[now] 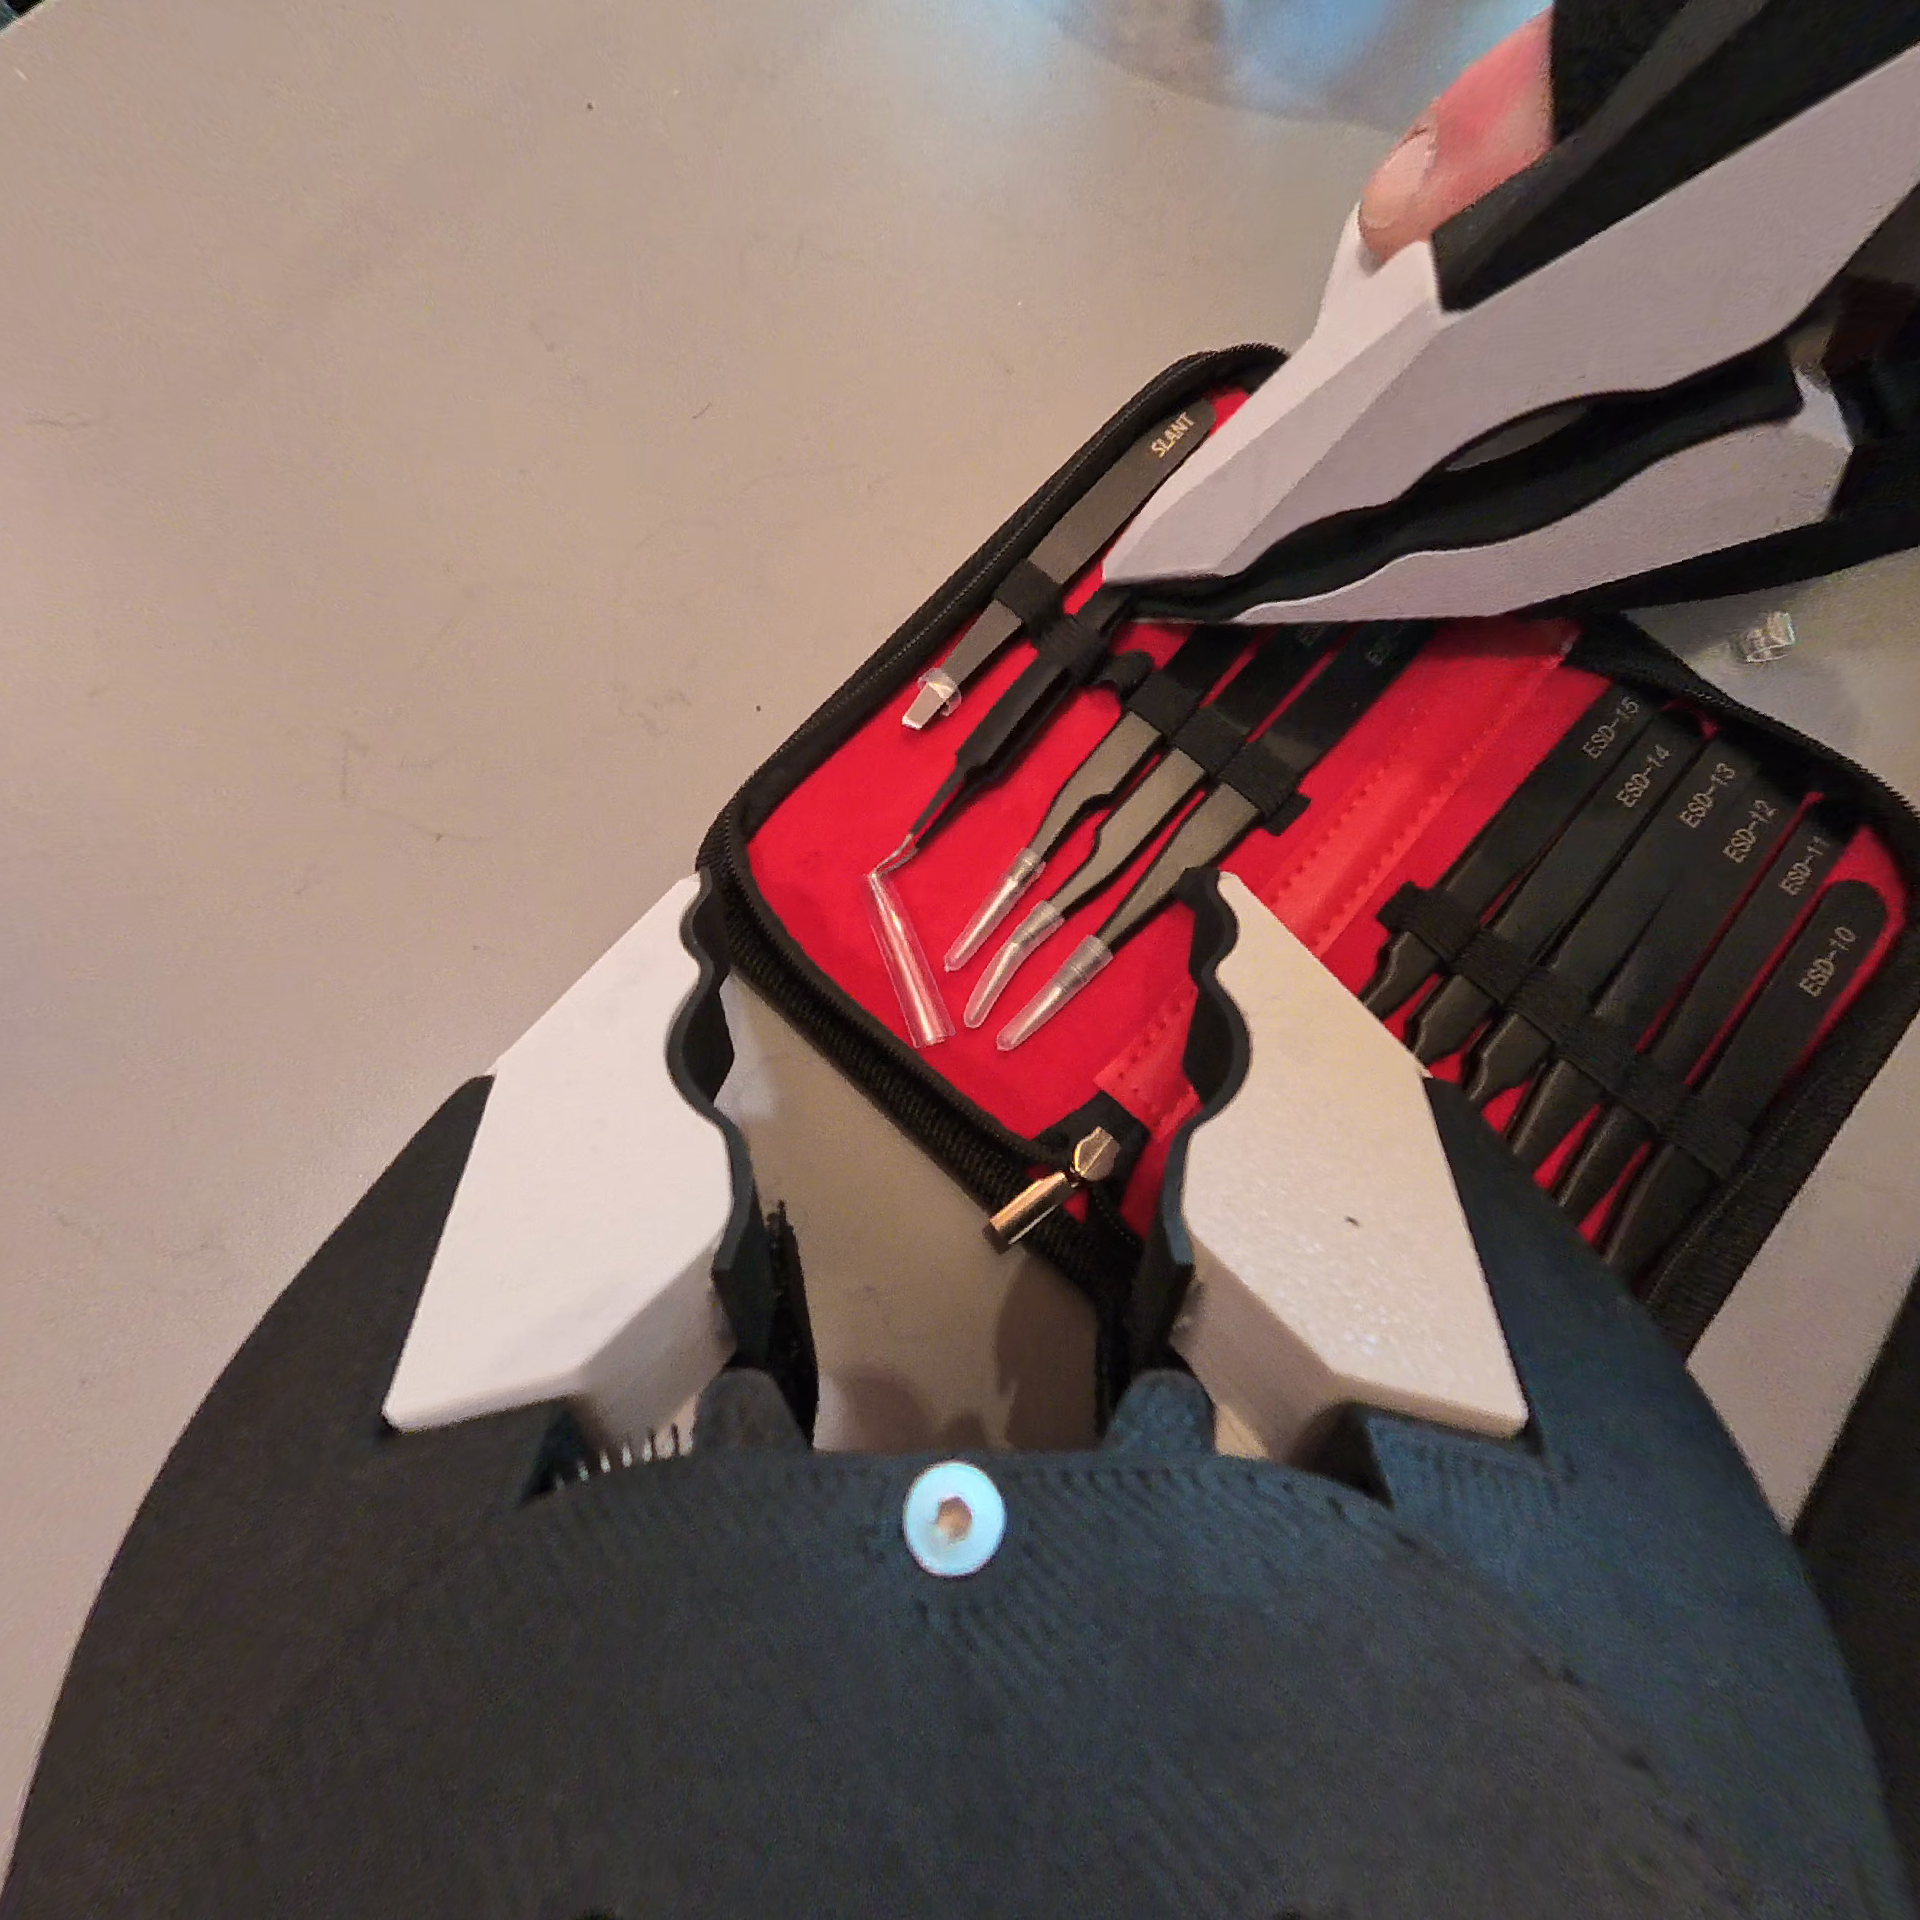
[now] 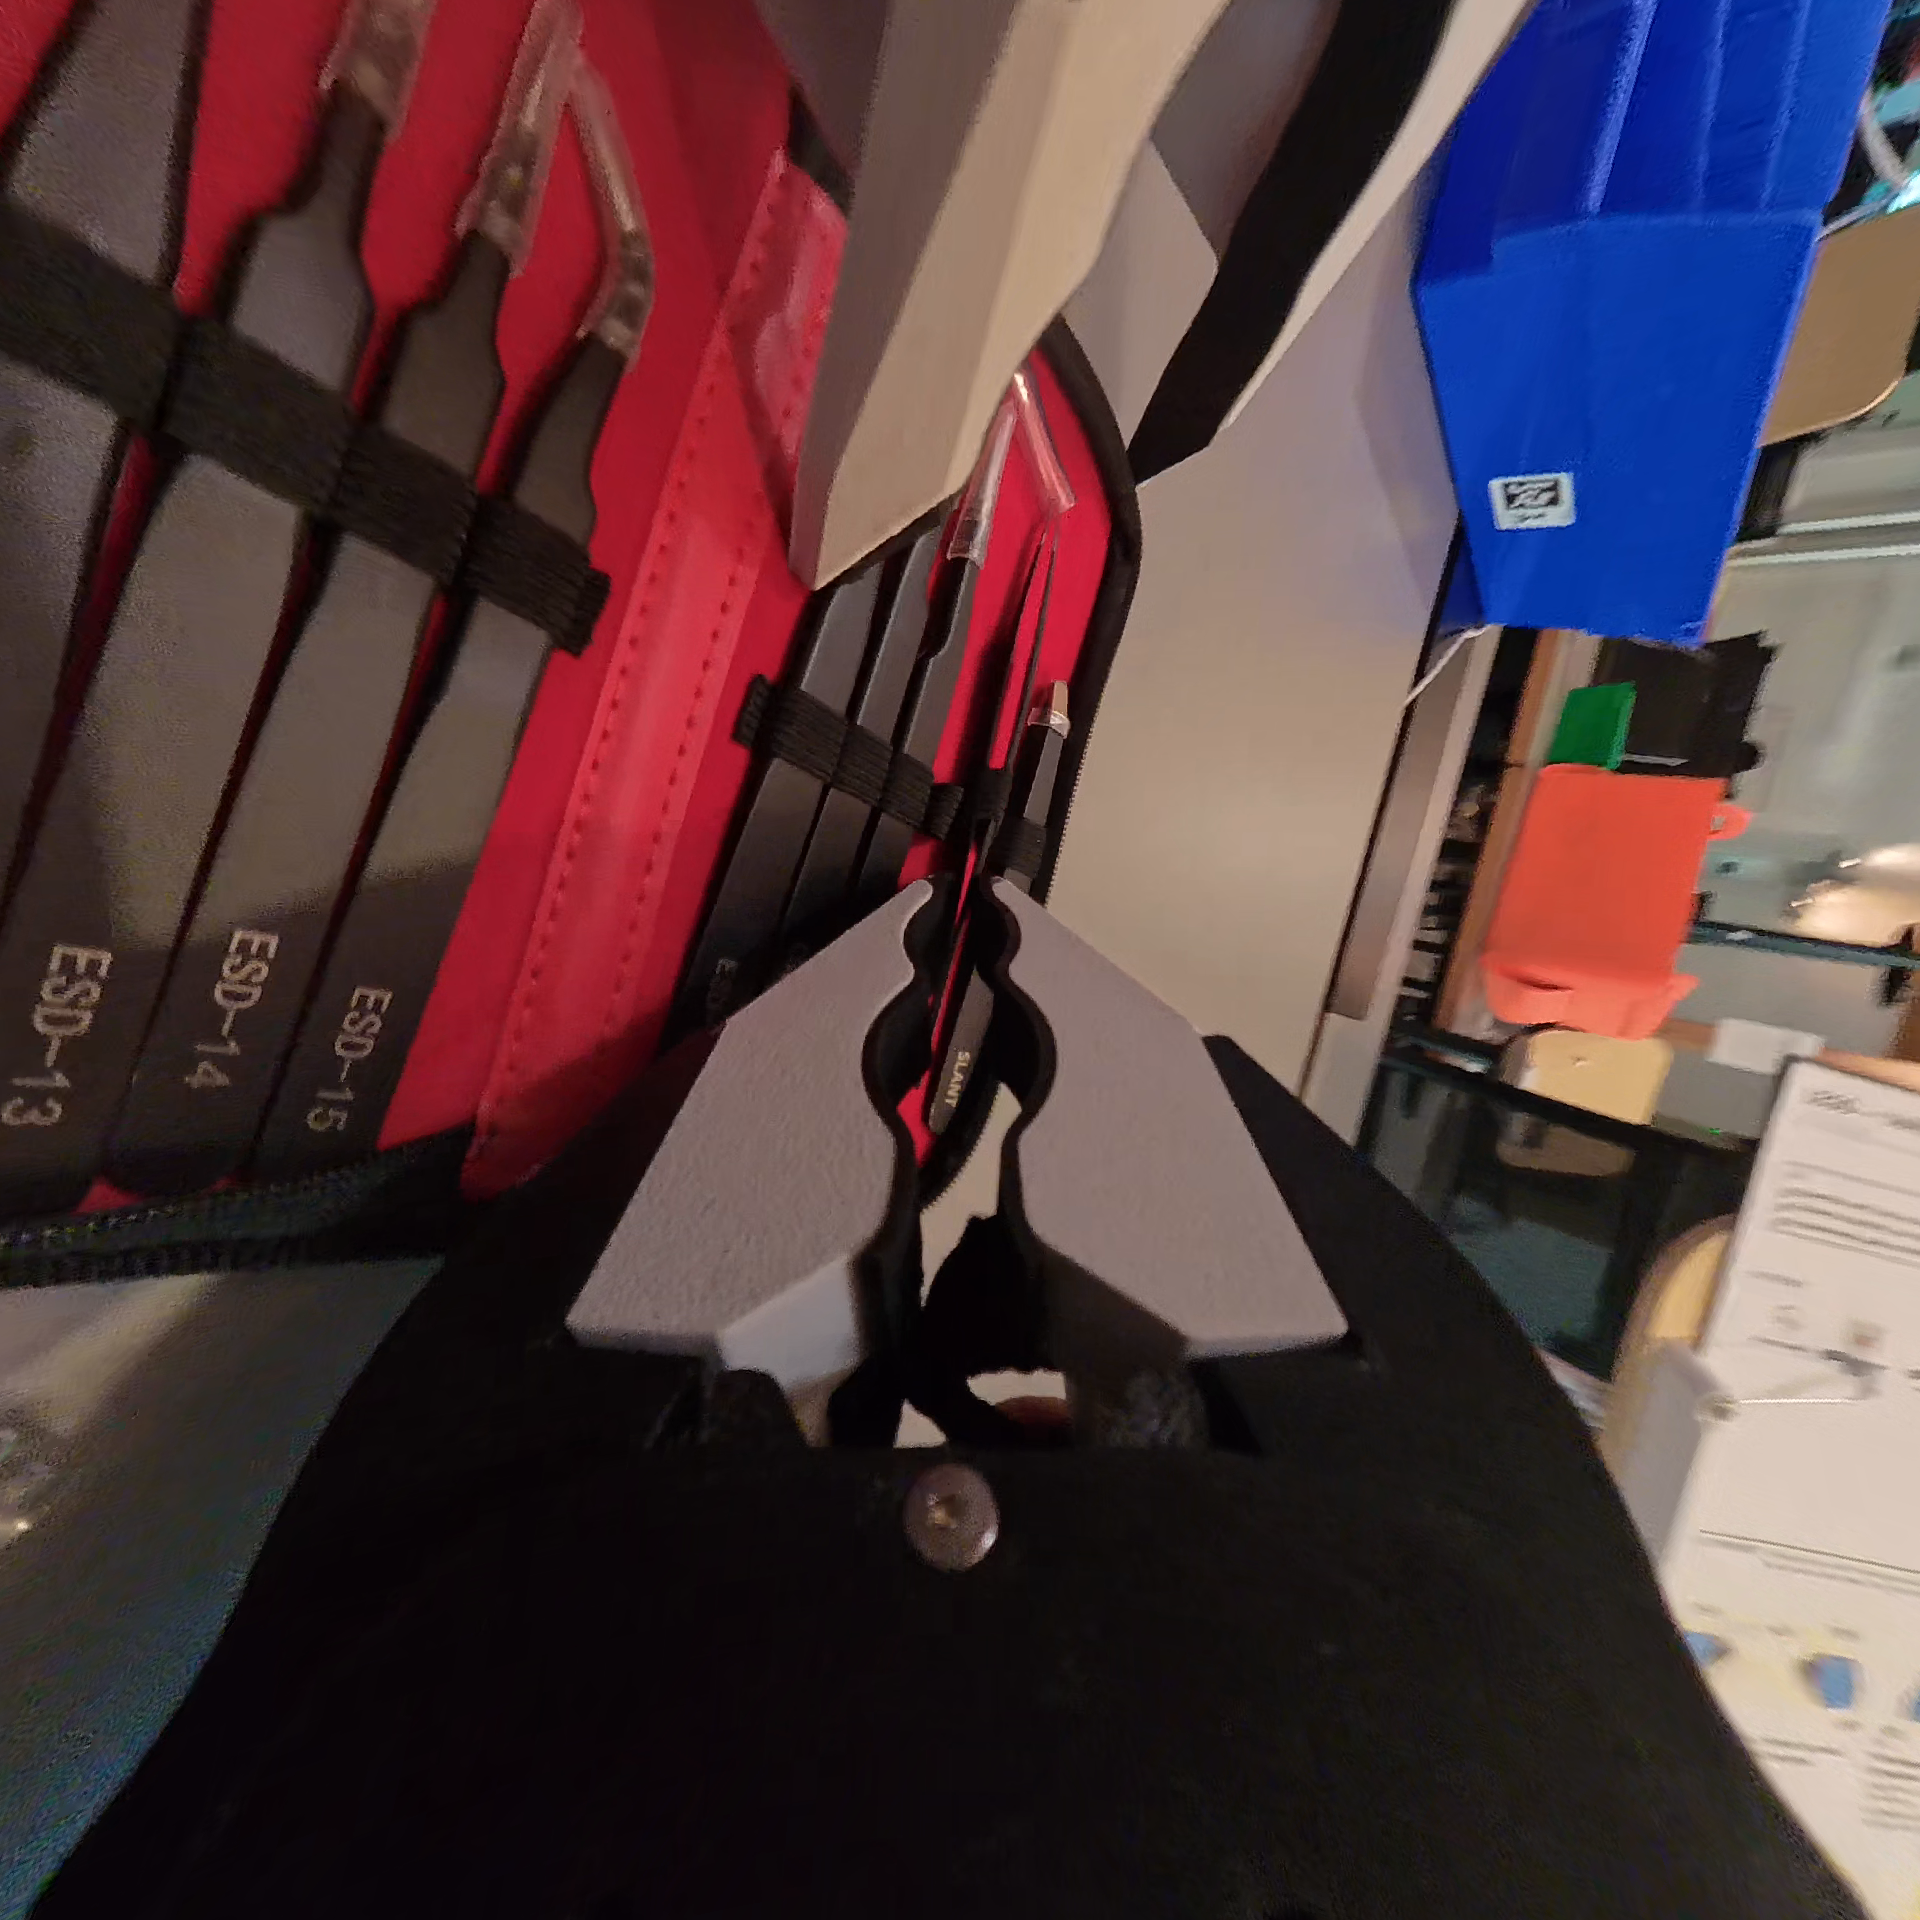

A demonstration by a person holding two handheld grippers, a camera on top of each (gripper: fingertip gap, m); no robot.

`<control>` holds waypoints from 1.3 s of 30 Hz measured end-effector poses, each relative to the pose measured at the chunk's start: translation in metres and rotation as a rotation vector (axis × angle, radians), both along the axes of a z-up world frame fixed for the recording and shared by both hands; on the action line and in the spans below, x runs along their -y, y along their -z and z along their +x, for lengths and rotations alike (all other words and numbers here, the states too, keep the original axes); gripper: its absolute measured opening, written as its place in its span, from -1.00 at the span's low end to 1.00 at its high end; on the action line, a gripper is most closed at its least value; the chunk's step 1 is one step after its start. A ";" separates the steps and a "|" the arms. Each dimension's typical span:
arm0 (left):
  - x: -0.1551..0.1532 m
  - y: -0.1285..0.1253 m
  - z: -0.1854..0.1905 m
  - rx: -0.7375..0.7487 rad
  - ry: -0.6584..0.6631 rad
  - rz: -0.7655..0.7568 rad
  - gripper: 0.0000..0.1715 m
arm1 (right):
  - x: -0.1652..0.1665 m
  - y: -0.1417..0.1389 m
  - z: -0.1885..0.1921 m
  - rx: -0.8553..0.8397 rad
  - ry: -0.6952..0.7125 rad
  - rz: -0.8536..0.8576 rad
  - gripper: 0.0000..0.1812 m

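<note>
An open zip case [image 1: 831, 821] with red lining lies on a grey table [image 1: 416, 416]. It holds several black tweezers under elastic bands. My left gripper [image 1: 956, 899] is open and straddles the case's near corner, one finger outside the zipper edge and one over the lining. My right gripper [image 1: 1117, 587] reaches in from the upper right. In the right wrist view its tips [image 2: 971, 894] are closed on the thin handle of the curved-tip tweezer [image 1: 997, 738], beside the flat slanted tweezer [image 1: 1081, 540], which also shows behind the jaws [image 2: 961, 1049].
A brass zipper pull [image 1: 1049, 1184] sits between my left fingers. More tweezers [image 1: 1621, 935] fill the case's right half. A person's thumb [image 1: 1455, 145] rests on the right gripper. A blue bin [image 2: 1621, 312], an orange bin [image 2: 1590, 904] and a white box [image 2: 1818, 1351] stand beyond the table. The tips of one gripper are about 7 cm away from the tips of the other. Between my left fingertips and the brass zipper pull [image 1: 1049, 1184] there is roughly 5 cm.
</note>
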State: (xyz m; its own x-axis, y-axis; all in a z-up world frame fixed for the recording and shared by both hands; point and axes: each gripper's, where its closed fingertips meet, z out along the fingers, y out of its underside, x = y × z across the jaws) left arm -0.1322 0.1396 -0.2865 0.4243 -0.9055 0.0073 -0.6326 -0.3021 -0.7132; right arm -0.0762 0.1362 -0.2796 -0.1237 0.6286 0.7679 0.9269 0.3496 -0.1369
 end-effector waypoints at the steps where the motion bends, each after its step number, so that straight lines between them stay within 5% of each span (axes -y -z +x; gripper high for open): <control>1: 0.000 0.000 0.000 -0.002 0.002 0.000 0.02 | 0.000 0.000 0.002 0.027 -0.018 0.022 -1.00; 5: -0.001 -0.003 -0.002 0.017 0.003 -0.004 -0.02 | 0.010 -0.007 0.013 0.028 -0.026 -0.096 -0.94; 10: -0.003 -0.005 -0.003 0.021 -0.002 -0.010 -0.08 | 0.004 -0.026 0.000 -0.331 0.069 -0.352 -1.00; 14: -0.002 -0.005 -0.003 0.031 -0.007 -0.013 -0.08 | -0.003 -0.002 -0.001 -0.433 0.135 -0.542 -1.00; 23: 0.000 -0.019 -0.025 0.044 -0.045 0.021 -0.13 | 0.017 -0.028 0.002 -0.468 0.098 -0.593 -1.00; 29: 0.027 -0.026 -0.051 0.047 -0.062 0.027 -0.13 | 0.065 -0.045 -0.005 -0.549 0.033 -0.839 -0.97; 39: 0.071 -0.028 -0.051 0.089 0.065 0.073 -0.41 | 0.102 -0.023 -0.013 -0.514 0.037 -0.927 -0.92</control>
State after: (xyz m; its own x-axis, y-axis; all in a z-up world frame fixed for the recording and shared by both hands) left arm -0.1832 0.0686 -0.2583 0.3652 -0.9306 -0.0247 -0.5820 -0.2075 -0.7863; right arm -0.0891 0.0346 -0.2564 0.1107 0.9921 -0.0586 0.6896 -0.1191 -0.7143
